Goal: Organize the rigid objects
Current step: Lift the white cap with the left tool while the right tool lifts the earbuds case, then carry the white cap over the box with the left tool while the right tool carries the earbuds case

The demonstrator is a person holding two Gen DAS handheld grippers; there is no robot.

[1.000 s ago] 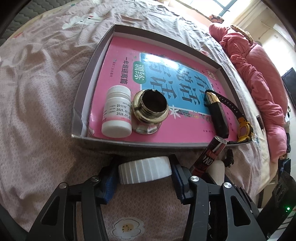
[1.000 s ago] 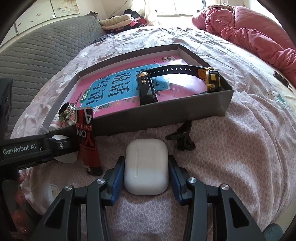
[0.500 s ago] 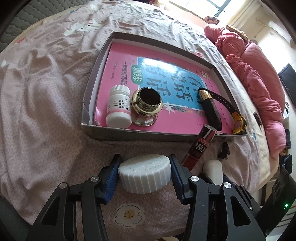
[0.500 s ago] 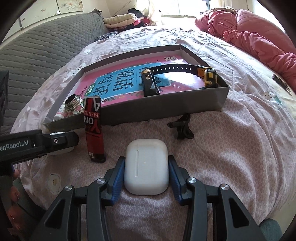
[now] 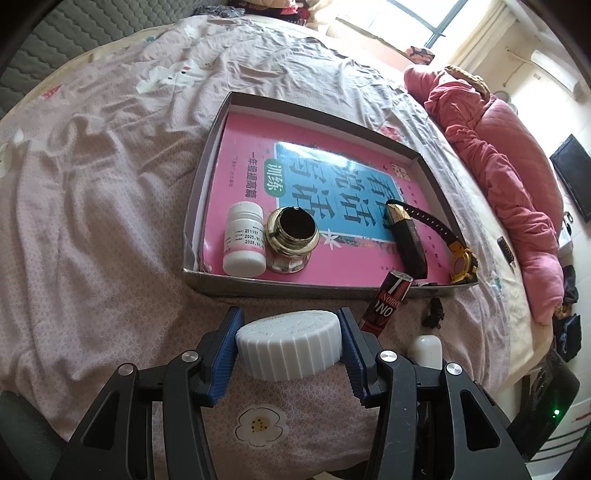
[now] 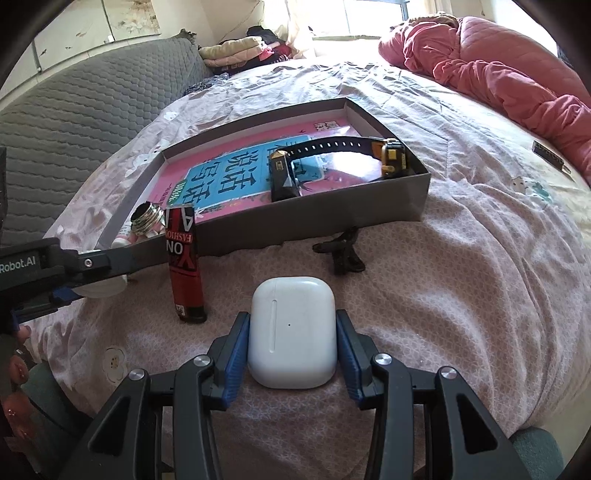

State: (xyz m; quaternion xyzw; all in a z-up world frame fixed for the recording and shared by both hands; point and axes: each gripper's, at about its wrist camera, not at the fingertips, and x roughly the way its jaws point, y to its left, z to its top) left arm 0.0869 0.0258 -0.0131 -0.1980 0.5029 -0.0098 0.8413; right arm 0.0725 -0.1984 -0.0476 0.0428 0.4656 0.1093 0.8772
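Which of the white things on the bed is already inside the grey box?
The small white pill bottle, beside the brass jar. The ribbed white cap and white earbud case sit outside.

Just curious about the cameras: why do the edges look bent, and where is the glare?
Left wrist view: fisheye lens curves the grey cardboard tray; bright window washes out the top. Right wrist view: dark rounded corners, sunlight glare on the glossy pink book cover.

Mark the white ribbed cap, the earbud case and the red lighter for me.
white ribbed cap (image 5: 289,345), left wrist view, ribbed side wall.
earbud case (image 6: 291,330), right wrist view, middle of its front face.
red lighter (image 6: 184,262), right wrist view, printed body.
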